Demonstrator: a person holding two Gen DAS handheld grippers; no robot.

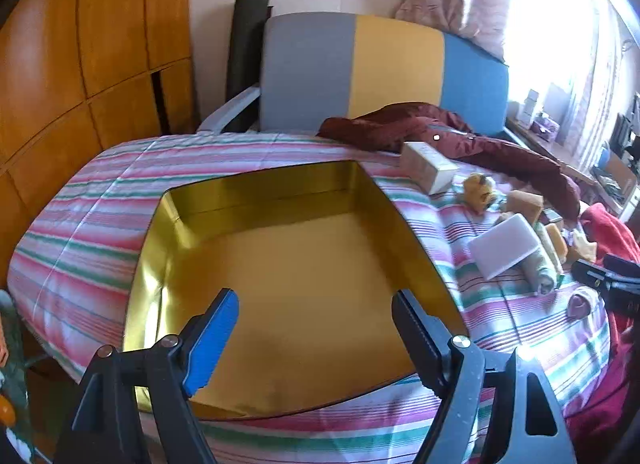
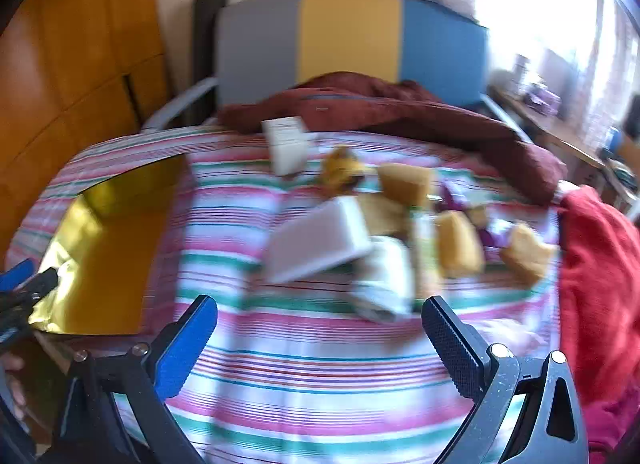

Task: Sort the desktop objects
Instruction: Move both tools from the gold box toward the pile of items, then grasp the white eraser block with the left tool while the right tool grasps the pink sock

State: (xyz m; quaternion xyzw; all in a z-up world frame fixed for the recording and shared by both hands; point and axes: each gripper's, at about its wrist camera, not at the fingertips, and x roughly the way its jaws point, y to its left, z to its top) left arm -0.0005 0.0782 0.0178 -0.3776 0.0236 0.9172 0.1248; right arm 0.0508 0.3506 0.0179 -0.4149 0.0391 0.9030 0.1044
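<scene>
Landmark: gold tin (image 1: 288, 272), open-topped, lying on the striped bedcover (image 1: 100, 200). No object shows inside it.

Left gripper (image 1: 316, 328) hangs over the tin's near half, pointing down into it. Jaws are spread wide with nothing between them; only the tin's floor shows in the gap.

Right gripper (image 2: 320, 340) is to the right of the tin, over bare bedcover. Jaws are wide apart and empty. This view is blurred.

Objects to sort lie in a loose heap right of the tin, all outside it. White box (image 1: 428, 168) sits nearest the tin's far right corner. Yellow plush toy (image 1: 478, 188) is just beyond the box. White flat block (image 1: 504, 246) leans on a rolled cloth (image 1: 540, 268). Yellow sponges (image 2: 458, 244) are scattered farthest from the tin. A purple item among them is too blurred to identify.

Maroon jacket (image 1: 420, 124) lies behind the tin and heap, at the headboard (image 1: 384, 64).
</scene>
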